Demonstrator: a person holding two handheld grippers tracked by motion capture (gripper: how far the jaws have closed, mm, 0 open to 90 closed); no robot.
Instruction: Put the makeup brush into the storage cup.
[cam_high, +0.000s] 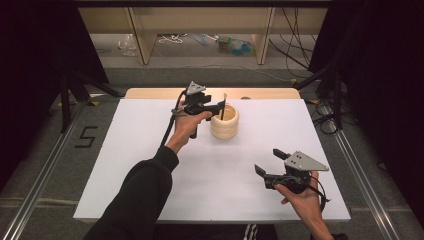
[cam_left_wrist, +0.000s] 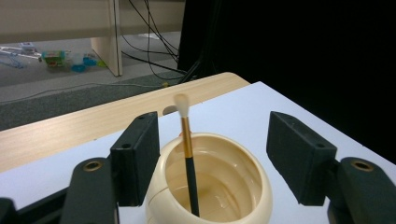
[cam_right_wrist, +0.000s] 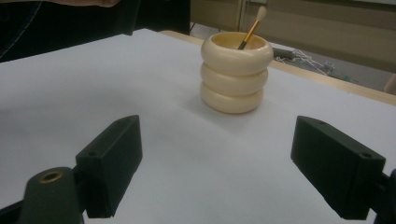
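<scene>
The slim brush with a black handle, gold ferrule and pale tuft (cam_left_wrist: 188, 154) is looking light and stiff, likely to tip or roll at a nudge, with a soft tip that would crush if squeezed; the handle just below the gold band is seeming the best place to pinch it. It is standing tuft-up and slightly tilted inside the cream, three-ringed ceramic-looking pot (cam_high: 224, 122), leaning on the rim. The pot is probably smooth and breakable, and heavy enough to stay put. It is sitting toward the far side of the white table sheet (cam_high: 150, 165).

The left gripper (cam_left_wrist: 212, 158) is hovering over the pot, its jaws standing wide on either side of the brush, not touching it. The right gripper (cam_high: 271, 164) is resting near the table's near edge, well apart from the pot, jaws spread wide and holding nothing.
</scene>
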